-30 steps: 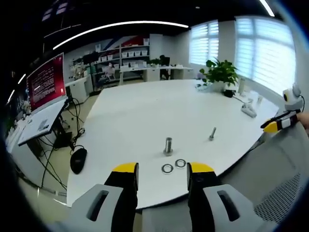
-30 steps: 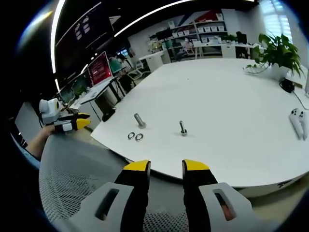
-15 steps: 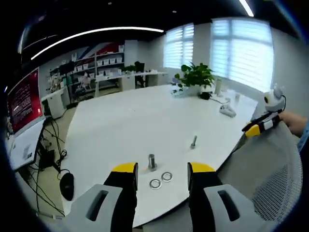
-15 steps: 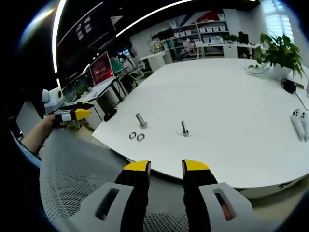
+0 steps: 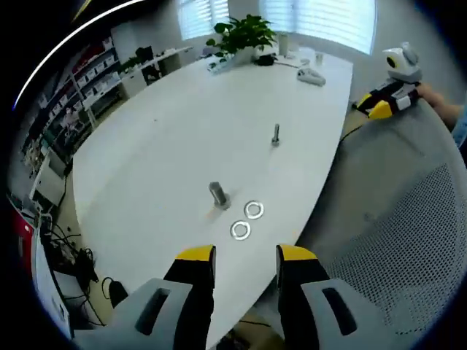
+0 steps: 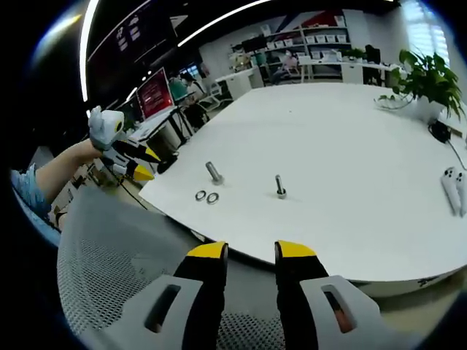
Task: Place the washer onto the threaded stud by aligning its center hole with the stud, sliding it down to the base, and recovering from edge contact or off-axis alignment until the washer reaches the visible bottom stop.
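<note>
White table (image 5: 160, 138) carries two washers (image 5: 246, 220) beside the stud (image 5: 217, 194), and the left gripper (image 5: 244, 255), jaws apart and empty, has moved closer, while the right gripper (image 6: 250, 253) waits open.

The left gripper (image 5: 245, 257) is reaching forward with its two yellow-tipped jaws standing apart and nothing between them. From the right gripper view, it (image 6: 136, 165) is appearing far to the left of the right claw, held by a bare forearm (image 6: 62, 166) with a blue sleeve. The right gripper (image 6: 250, 254) is also holding its jaws apart and empty. From the left gripper view, it (image 5: 381, 102) is appearing far up to the right, gripped by a hand (image 5: 436, 100).
</note>
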